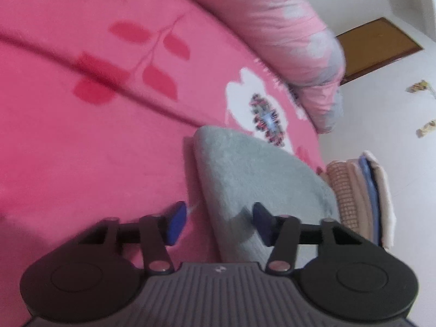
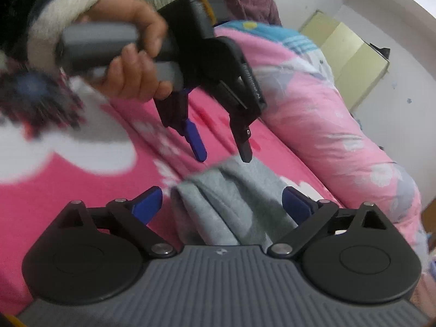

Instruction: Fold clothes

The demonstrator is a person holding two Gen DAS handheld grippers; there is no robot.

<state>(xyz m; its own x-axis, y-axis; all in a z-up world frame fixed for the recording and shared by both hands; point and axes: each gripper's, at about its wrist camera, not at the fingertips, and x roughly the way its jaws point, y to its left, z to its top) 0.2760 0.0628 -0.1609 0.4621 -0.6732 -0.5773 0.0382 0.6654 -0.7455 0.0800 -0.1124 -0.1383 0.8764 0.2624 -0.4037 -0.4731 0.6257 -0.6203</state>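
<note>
Left wrist view: the left gripper [image 1: 219, 222], jaws partly apart, straddles the edge of a folded grey garment [image 1: 253, 169] lying on the pink bed cover [image 1: 81, 141], without pinching it; folded clothes [image 1: 359, 193] are stacked beside it.

Right wrist view: the right gripper [image 2: 222, 204], jaws wide, frames the same garment [image 2: 234, 204], gripping nothing.

No legible text or labels anywhere
</note>
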